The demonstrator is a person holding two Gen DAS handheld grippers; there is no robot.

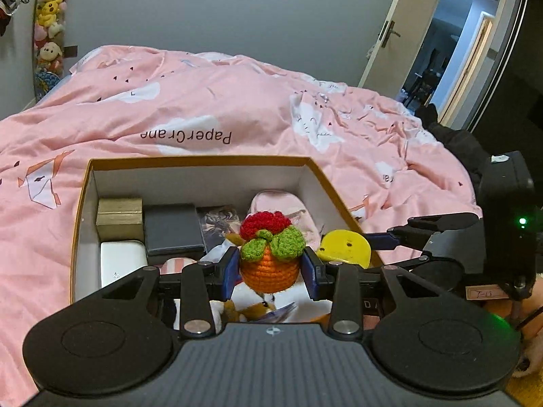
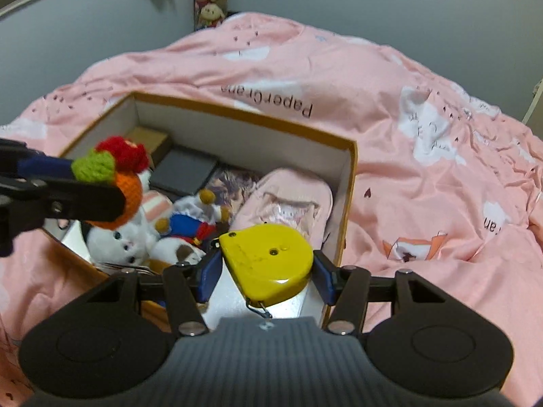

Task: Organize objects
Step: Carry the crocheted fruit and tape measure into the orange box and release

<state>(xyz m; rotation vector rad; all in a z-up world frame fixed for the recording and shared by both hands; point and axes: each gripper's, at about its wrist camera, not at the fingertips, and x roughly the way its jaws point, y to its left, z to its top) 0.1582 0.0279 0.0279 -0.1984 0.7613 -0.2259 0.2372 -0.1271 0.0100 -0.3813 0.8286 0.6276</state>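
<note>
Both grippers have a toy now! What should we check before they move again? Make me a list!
1. Left gripper squeezing the crochet toy on both sides: ok.
2. Right gripper squeezing the yellow tape measure on both sides: ok.
3. Both things lifted clear of the box: ok.
4. The two grippers apart, not bumping: ok.
5. Tape measure hook dangling loose, might snag: not ok.
6. Where each thing should go next: cannot tell.

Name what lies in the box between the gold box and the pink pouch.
Between the gold box and the pink pouch lie a dark flat case and a printed card, seen best in the left wrist view.
</note>
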